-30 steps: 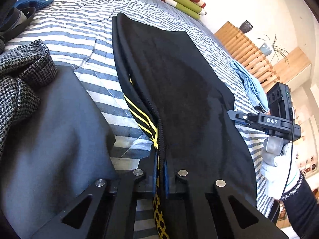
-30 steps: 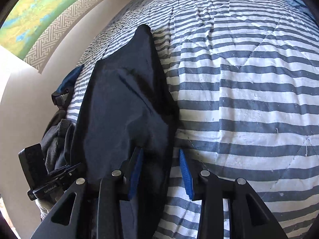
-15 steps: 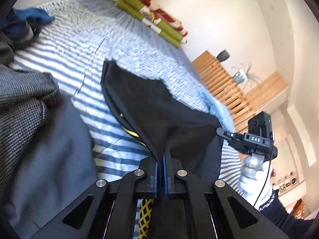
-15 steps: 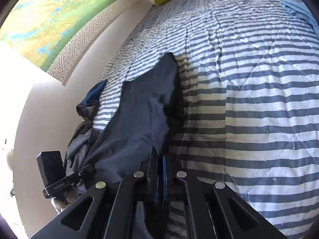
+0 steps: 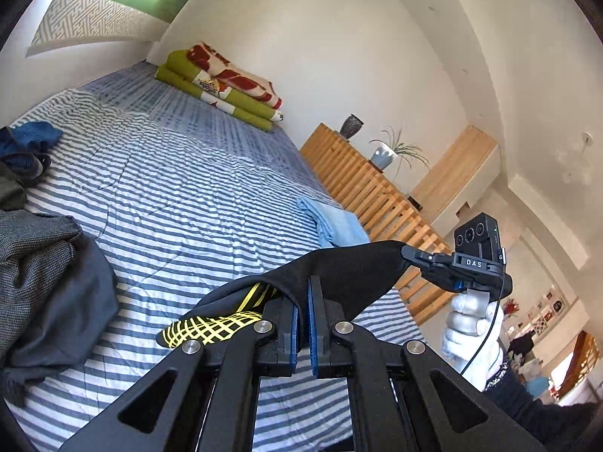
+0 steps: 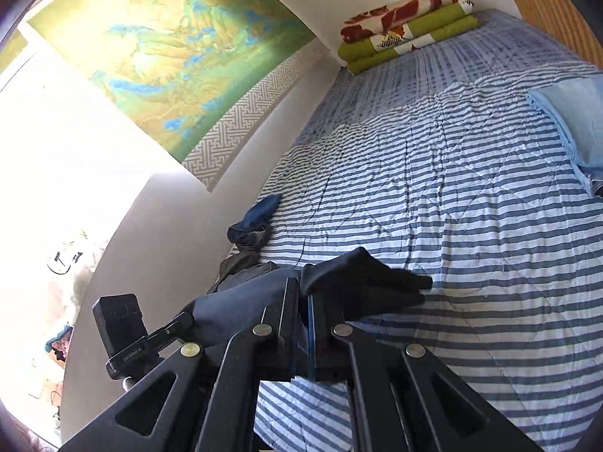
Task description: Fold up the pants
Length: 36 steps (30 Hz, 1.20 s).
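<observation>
Striped blue-and-white bedding [image 5: 196, 203] covers the bed, with folded green and red blankets [image 5: 222, 86] stacked at its far end by the wall. Black pants [image 5: 350, 271] with yellow stripes are lifted off the bed, stretched between both tools: the left gripper [image 5: 301, 324] is clamped on one edge of the fabric, the right gripper [image 6: 299, 324] is clenched on another. A heap of grey clothes [image 5: 45, 275] lies just to the left, and a folded light-blue garment [image 5: 335, 226] rests near the wooden slatted cabinet [image 5: 361, 184].
</observation>
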{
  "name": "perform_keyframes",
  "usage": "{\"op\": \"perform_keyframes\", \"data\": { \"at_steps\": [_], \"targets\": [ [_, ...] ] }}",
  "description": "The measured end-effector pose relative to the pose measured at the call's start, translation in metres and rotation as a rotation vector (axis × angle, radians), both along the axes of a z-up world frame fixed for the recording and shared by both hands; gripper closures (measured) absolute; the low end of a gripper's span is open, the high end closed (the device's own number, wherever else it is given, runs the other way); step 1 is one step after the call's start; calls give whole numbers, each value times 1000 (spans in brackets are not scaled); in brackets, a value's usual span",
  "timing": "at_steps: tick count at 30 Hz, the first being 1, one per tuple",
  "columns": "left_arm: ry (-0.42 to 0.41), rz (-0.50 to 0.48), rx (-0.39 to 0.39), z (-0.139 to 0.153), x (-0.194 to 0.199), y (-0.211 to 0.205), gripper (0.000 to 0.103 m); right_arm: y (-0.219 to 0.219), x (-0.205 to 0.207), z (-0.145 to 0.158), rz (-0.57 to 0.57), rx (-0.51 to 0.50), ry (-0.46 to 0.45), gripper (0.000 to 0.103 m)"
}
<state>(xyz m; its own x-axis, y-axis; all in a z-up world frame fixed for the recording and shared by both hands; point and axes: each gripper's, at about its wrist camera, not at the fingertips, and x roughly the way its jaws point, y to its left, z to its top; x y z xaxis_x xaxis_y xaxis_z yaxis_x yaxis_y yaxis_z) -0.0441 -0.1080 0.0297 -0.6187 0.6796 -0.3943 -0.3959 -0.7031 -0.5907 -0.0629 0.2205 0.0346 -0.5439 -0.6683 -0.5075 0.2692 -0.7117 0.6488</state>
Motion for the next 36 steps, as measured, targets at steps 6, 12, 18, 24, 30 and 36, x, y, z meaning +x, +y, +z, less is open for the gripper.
{"op": "perform_keyframes", "data": {
  "at_steps": [6, 12, 18, 24, 30, 36],
  "targets": [
    [39, -61, -17, 36, 59, 17, 100, 12, 67, 25, 24, 38, 29, 99],
    [-59, -48, 28, 3, 26, 18, 100, 15, 53, 10, 20, 78, -32, 99],
    [-288, 40, 20, -113, -95, 18, 100, 18, -66, -92, -14, 55, -260, 99],
    [-416, 101, 30, -187, -167, 14, 100, 12, -176, -184, -46, 84, -426, 96],
    [-432, 83, 36, -203, -177, 13, 99, 18, -183, -199, -16, 93, -439, 81],
    [-453, 91, 5, -204, -169, 4, 72, 26, -131, -190, 16, 111, -429, 77]
  ]
}}
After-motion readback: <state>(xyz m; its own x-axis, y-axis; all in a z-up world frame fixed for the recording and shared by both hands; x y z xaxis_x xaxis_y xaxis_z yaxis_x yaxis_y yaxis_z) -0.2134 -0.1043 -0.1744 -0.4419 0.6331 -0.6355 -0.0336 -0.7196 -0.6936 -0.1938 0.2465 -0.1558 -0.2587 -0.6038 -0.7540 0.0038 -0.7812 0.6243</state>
